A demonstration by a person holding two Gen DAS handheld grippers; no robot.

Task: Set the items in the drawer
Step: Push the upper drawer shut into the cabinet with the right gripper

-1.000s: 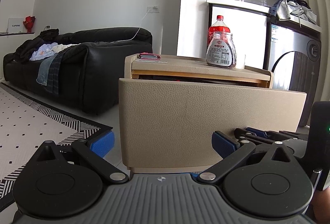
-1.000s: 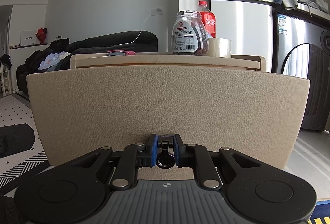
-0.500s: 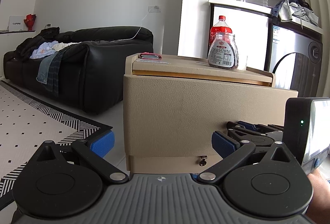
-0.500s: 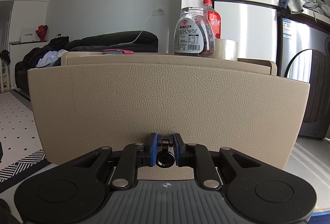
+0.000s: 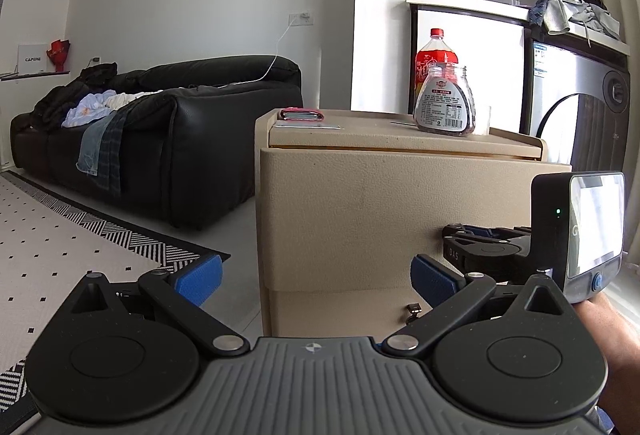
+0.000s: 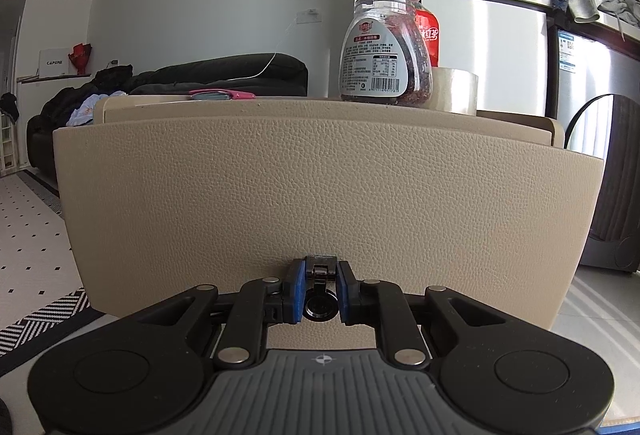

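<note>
- The right gripper (image 6: pixel 319 289) was clamped on the drawer's small metal pull (image 6: pixel 319 271), its blue pads (image 6: pixel 294 289) pressed to either side of the tab, with a ring hanging below between them.
- Over the last second that grip had not let go, but the drawer front (image 6: pixel 320 203) had travelled inward: a second ago a dark gap and the contents showed under the cabinet top in the left view; at this moment the front sat nearly flush, only a thin seam left.
- The left gripper (image 5: pixel 314 277) was spread wide and held nothing, hanging low in front of the cabinet (image 5: pixel 400 203), a little to its left corner.
- In the left view the right gripper (image 5: pixel 492 247) and its screen unit lay against the front's lower right, a hand (image 5: pixel 608 331) behind it.
- On the cabinet top stood a jar (image 6: pixel 386 51), a red-capped bottle (image 6: pixel 426 23) behind it, a tape roll (image 6: pixel 456 91) just beside the jar, and a pink case (image 6: pixel 222 95) near the far left edge.
- My reading: the drawer was being pushed shut, so this was the closing step. Whether any items lay inside could not be seen by now; those on top were still outside it.
- Next, probably a last small push, then release of the pull.
</note>
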